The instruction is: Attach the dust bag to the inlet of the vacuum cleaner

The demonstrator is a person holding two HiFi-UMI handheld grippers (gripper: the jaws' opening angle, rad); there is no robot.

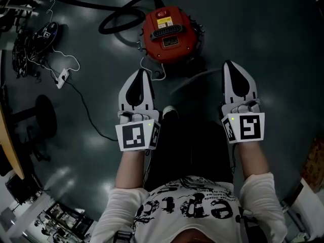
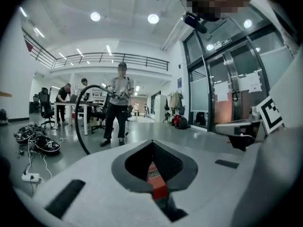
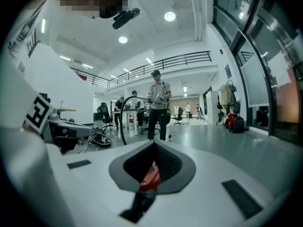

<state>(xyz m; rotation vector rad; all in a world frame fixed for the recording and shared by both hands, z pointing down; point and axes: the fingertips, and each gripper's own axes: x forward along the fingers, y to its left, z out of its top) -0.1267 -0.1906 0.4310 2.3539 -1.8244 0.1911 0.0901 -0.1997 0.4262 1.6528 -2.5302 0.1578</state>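
Red round vacuum cleaner, upright on dark floor, black hose looping left

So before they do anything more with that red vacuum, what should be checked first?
1. Left tool free to grab: ok, jaws together, nothing held.
2. Right tool free to grab: ok, jaws together, nothing held.
3. Vacuum cleaner in sight: ok, on the floor just ahead of both tools.
4. Dust bag in sight: not ok, none shows in any view.
5. Inlet located: cannot tell, only the vacuum's red top shows.
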